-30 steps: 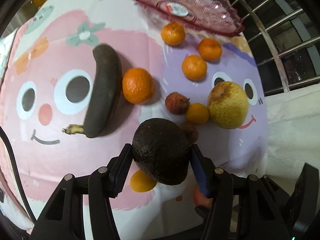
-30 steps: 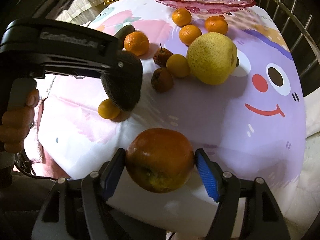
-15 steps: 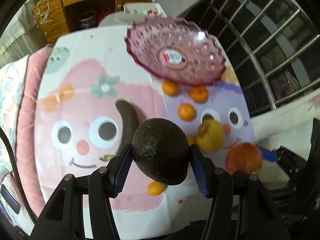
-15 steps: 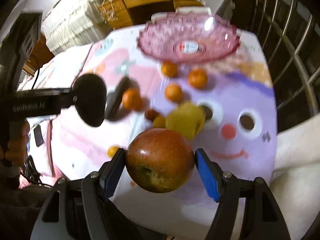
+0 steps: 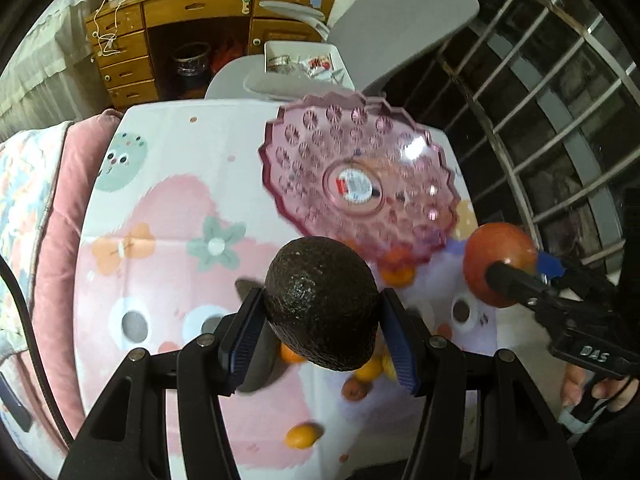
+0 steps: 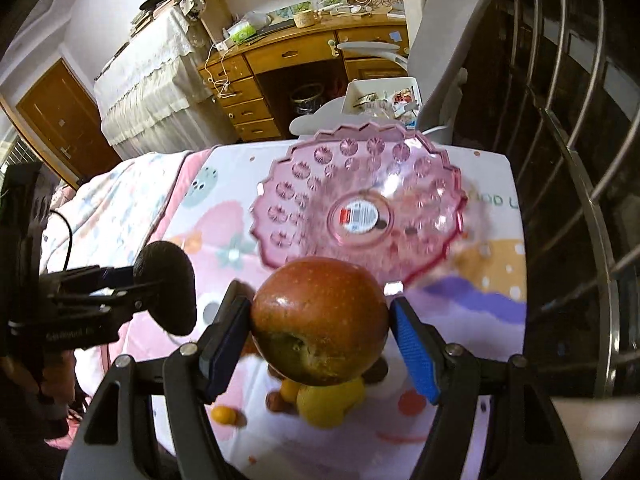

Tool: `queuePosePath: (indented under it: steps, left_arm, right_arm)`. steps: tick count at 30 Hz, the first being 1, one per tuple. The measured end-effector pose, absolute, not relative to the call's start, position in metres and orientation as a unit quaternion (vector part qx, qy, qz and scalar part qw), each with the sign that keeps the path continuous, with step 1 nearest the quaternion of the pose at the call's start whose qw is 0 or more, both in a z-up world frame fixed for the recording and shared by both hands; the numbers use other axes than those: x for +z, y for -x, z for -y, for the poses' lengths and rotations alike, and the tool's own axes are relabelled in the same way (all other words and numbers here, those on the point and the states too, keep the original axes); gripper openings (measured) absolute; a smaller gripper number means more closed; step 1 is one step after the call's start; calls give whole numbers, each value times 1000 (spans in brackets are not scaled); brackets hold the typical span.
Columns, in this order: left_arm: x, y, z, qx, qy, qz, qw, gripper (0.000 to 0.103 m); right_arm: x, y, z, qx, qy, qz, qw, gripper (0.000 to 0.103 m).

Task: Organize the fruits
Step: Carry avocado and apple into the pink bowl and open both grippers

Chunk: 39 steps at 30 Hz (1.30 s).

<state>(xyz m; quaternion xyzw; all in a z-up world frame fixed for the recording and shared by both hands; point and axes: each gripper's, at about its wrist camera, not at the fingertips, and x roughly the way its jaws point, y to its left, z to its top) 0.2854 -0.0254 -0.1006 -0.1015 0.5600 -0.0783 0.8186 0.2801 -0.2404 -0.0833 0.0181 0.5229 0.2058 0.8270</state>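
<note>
Status: task at an early stage. The pink dish (image 6: pixel 432 184) stands at the far side of the cartoon-print cloth (image 5: pixel 168 216), and its bowl holds no fruit; only a label shows at its centre.

Left gripper (image 5: pixel 322 328): pinching a dark avocado (image 5: pixel 322 304) between its blue pads, held in the air above the cloth, with the dish at about 1 o'clock from the fruit in the left wrist view.

Right gripper (image 6: pixel 320 336): pinching a red apple (image 6: pixel 320 320), also aloft, with the dish directly ahead at 12 o'clock in the right wrist view.

Remaining on the cloth, nearer than the dish: a yellow pear-like fruit (image 6: pixel 330 404) under the apple at 6 o'clock, a small orange fruit (image 6: pixel 223 415) at about 7 o'clock, a brownish small fruit (image 5: pixel 354 389), and further oranges (image 5: pixel 396 274) partly hidden just at the dish's near rim. A dark elongated fruit (image 5: pixel 248 286) is mostly covered by the left gripper; type cannot be confirmed.

Assessment: two pieces lifted, none delivered. Both need setting in the dish, apparently the collection point; then the loose pieces follow.
</note>
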Motion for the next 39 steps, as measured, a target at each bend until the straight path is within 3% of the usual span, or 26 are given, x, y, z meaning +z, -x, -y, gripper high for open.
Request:
queuePosePath:
  steps: [13,26,39]
  left_arm:
    - [-140,-369,47,-62,102,-535,836,56]
    - [-193,-409,66,-46,113,-576,809,57]
    - [-160,-391,61,-30,121,-550,826,60]
  right_arm:
    - [-151,-356,245,201,-26,-556,806,71]
    - [-179,-383,242,191,13,-574,796,71]
    - [-155,-386,255,204,-11,-546,812,72]
